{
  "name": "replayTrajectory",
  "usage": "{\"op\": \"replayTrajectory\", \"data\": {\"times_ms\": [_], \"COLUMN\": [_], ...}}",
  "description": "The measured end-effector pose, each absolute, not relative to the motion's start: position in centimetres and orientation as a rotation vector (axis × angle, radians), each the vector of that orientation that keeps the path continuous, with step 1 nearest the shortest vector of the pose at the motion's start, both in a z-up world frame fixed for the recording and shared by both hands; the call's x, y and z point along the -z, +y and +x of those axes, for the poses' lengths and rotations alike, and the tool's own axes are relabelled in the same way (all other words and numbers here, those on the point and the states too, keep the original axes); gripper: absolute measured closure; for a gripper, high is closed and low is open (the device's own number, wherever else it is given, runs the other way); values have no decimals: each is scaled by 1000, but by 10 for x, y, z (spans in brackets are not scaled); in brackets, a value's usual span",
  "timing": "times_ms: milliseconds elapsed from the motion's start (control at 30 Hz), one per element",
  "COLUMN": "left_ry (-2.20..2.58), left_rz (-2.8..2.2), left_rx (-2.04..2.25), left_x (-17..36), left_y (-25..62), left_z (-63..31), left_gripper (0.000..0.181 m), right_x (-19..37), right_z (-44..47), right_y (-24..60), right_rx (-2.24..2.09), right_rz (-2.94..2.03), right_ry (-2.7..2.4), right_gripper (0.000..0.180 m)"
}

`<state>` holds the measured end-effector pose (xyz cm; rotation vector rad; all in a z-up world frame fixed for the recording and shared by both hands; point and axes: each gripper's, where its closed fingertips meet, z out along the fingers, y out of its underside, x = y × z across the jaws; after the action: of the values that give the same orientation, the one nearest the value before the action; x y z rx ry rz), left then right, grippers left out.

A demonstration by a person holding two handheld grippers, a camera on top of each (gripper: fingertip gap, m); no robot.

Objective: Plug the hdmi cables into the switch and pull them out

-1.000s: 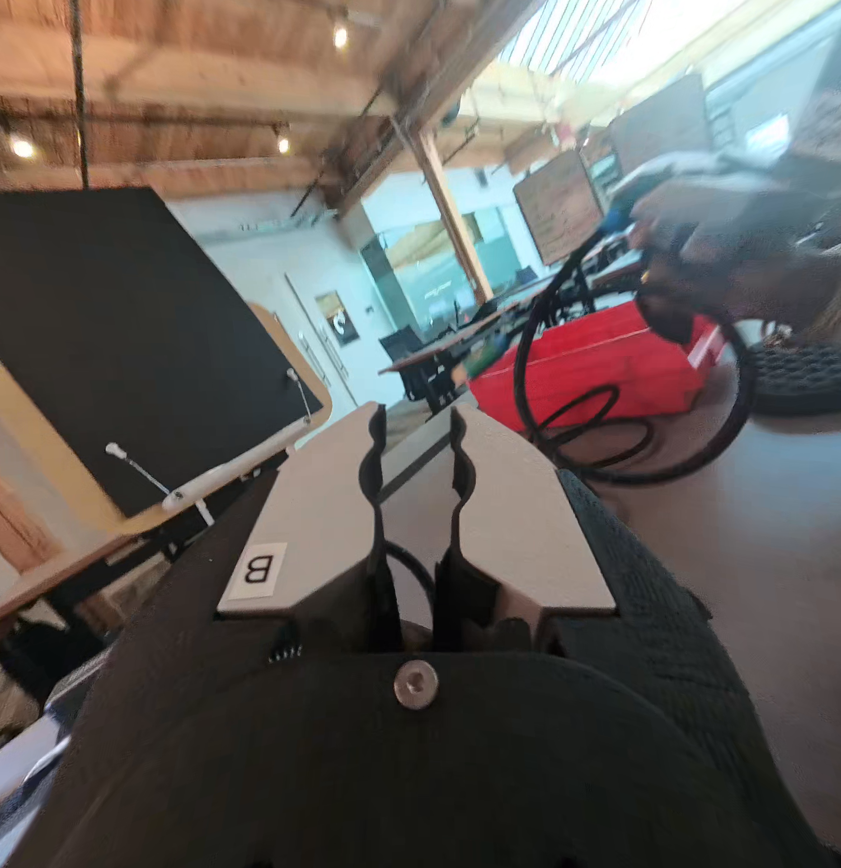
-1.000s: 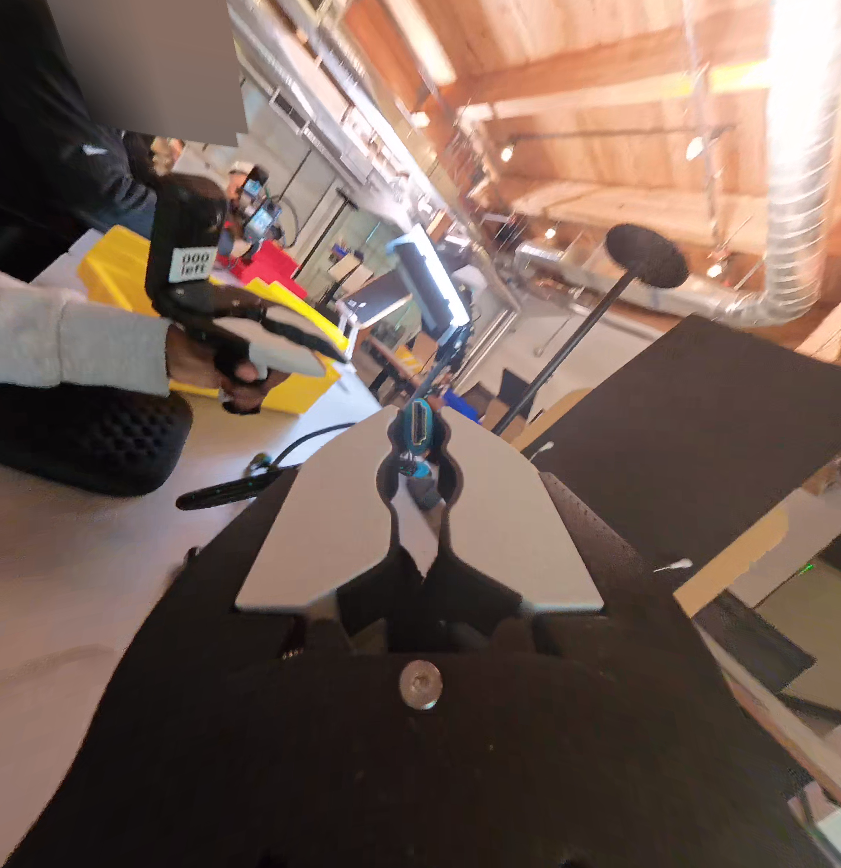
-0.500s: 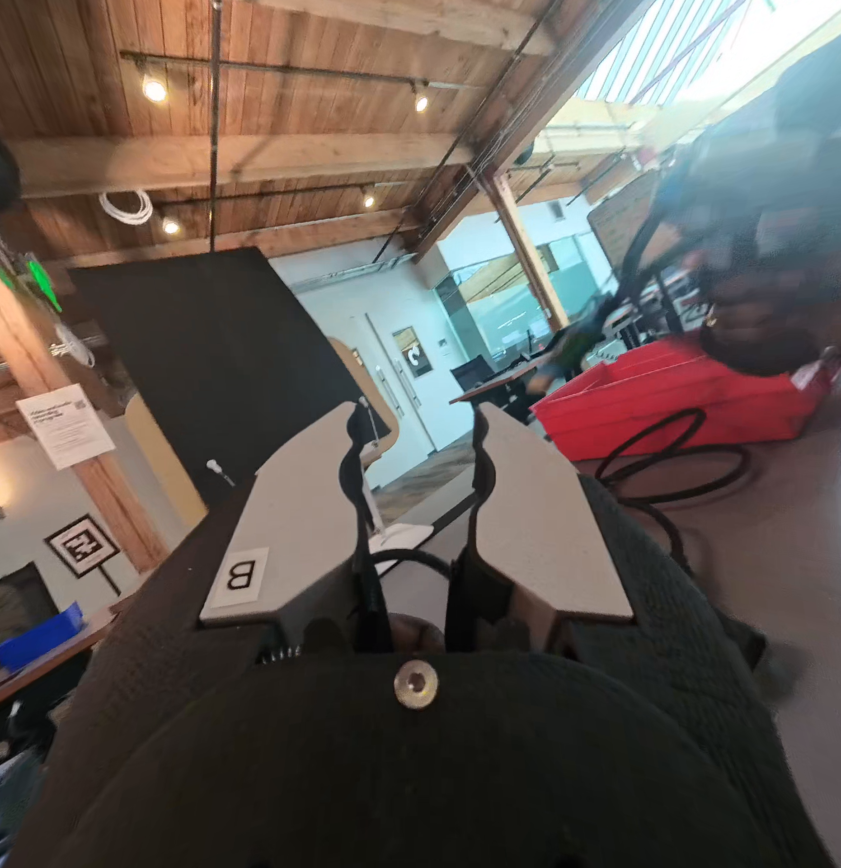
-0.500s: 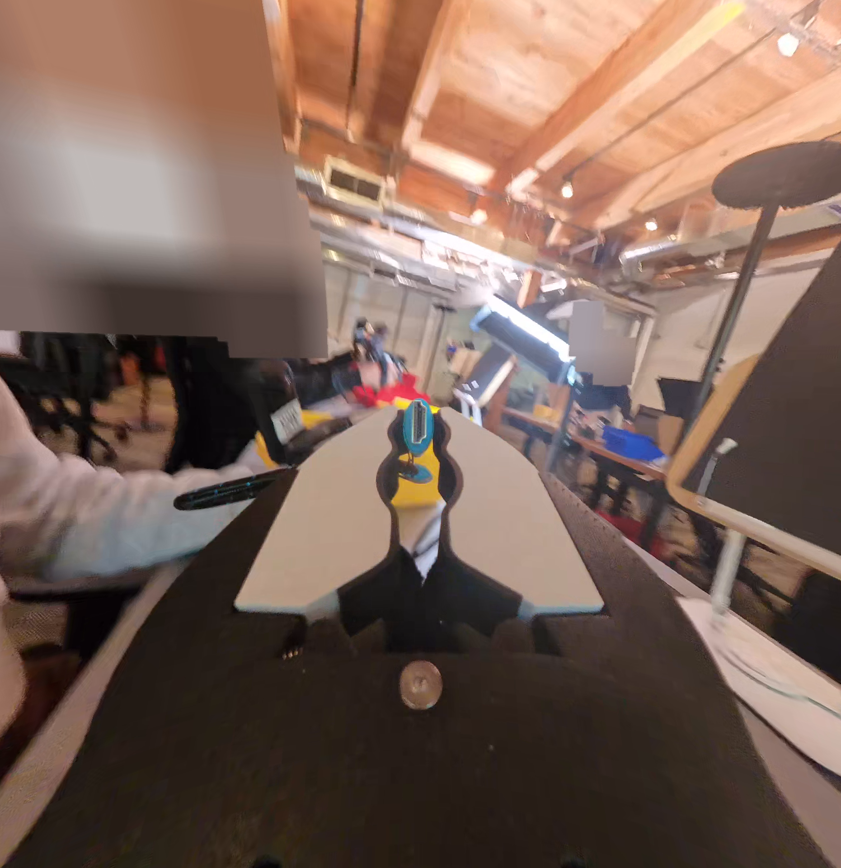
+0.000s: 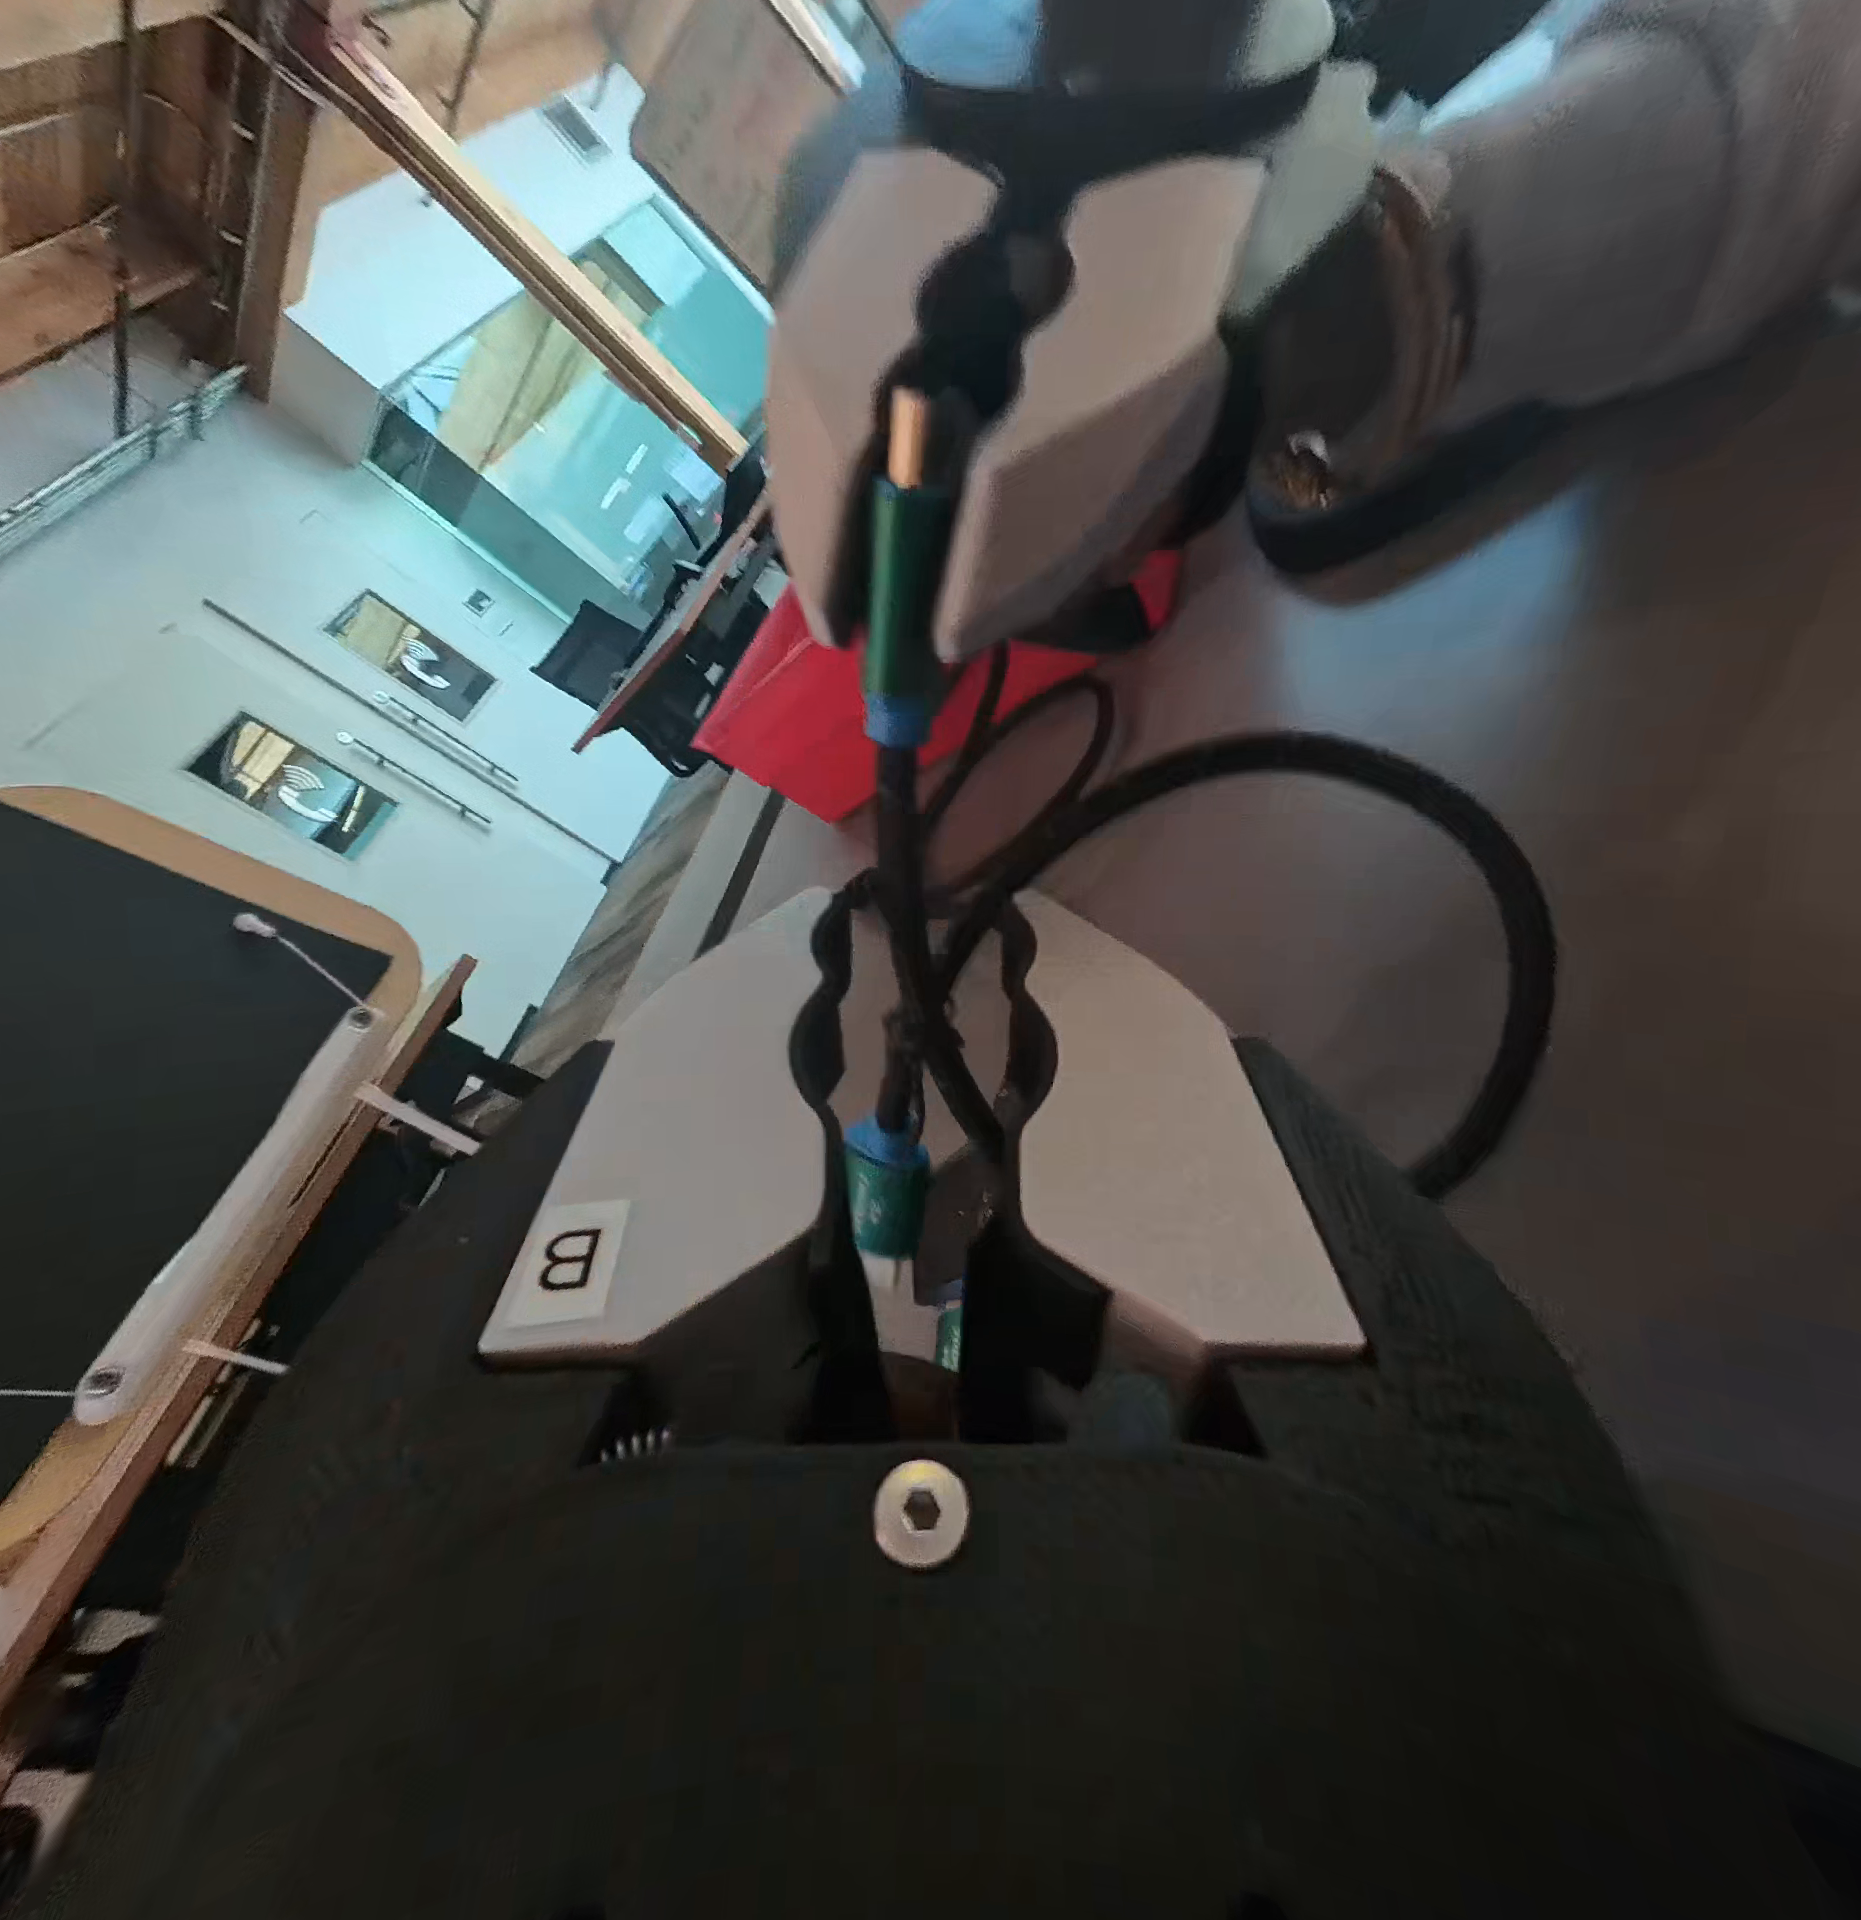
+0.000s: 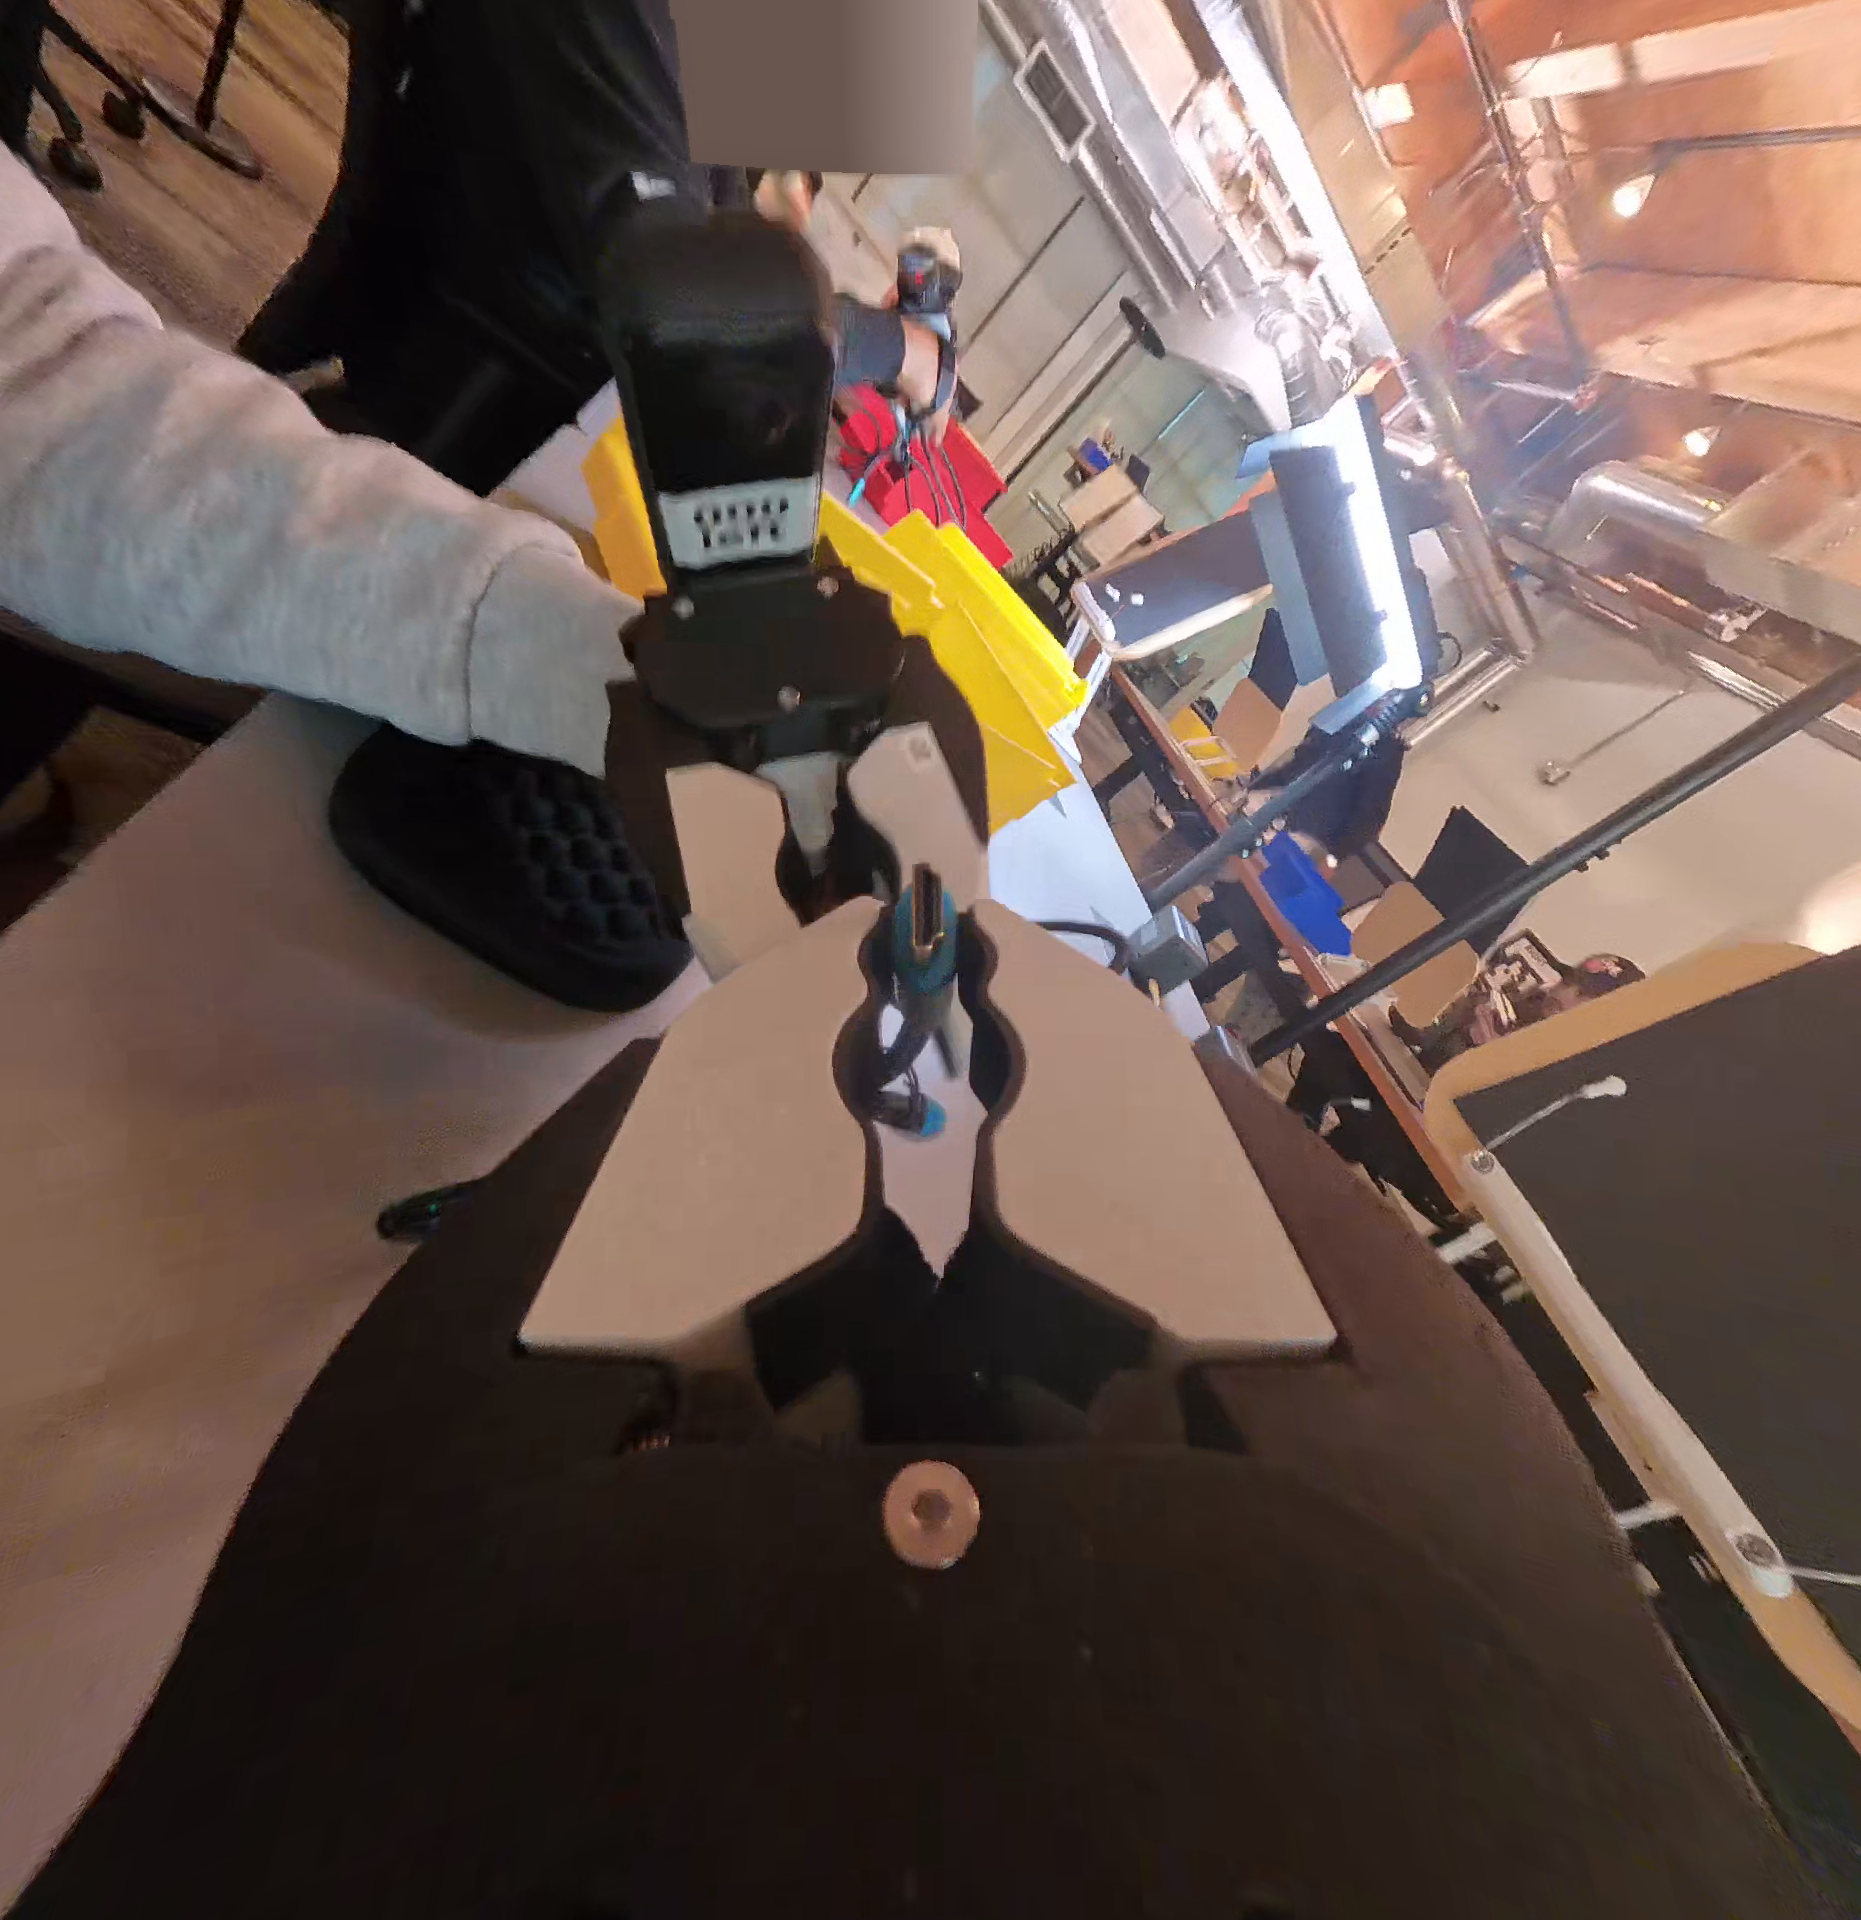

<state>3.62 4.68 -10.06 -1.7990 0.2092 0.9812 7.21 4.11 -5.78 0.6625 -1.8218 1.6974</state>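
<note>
My right gripper [image 6: 926, 912] is shut on the teal-green shell of an HDMI plug [image 6: 919, 935]. In the left wrist view it [image 5: 895, 634] faces me close up, and the plug's gold end [image 5: 910, 447] points back between its fingers. The plug's black braided cable [image 5: 895, 831] runs down into my left gripper [image 5: 921, 914]. Deep in the left jaws sits a small white switch [image 5: 884, 1270] with a second green plug [image 5: 882, 1184] in it. In the right wrist view the left gripper [image 6: 817, 831] stands just beyond the held plug, with the white piece [image 6: 806, 790] between its fingers.
A black cable loop [image 5: 1497, 935] lies on the grey table near a red bin [image 5: 801, 707]. Yellow bins [image 6: 967, 623] and a black dimpled case [image 6: 510, 873] sit behind the left gripper. A black panel [image 6: 1684, 1195] stands at the table's edge. A person in black stands behind.
The two grippers have swung round and come close, tip to tip. The right one still holds the plug. The cable and a plug now show between the left fingers.
</note>
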Motion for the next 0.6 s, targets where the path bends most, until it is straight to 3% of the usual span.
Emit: {"op": "replayTrajectory", "data": {"times_ms": [67,600], "left_ry": [223,-123], "left_rz": [-1897,-1923], "left_rx": [-1014,-1050], "left_x": [117,112], "left_y": [45,17], "left_z": [30,-3], "left_gripper": [164,170], "right_x": [47,19], "right_z": [81,70], "right_y": [45,78], "right_rx": [-1800,-1768], "right_rz": [678,605], "right_ry": [-1791,-1660], "right_gripper": [168,168]}}
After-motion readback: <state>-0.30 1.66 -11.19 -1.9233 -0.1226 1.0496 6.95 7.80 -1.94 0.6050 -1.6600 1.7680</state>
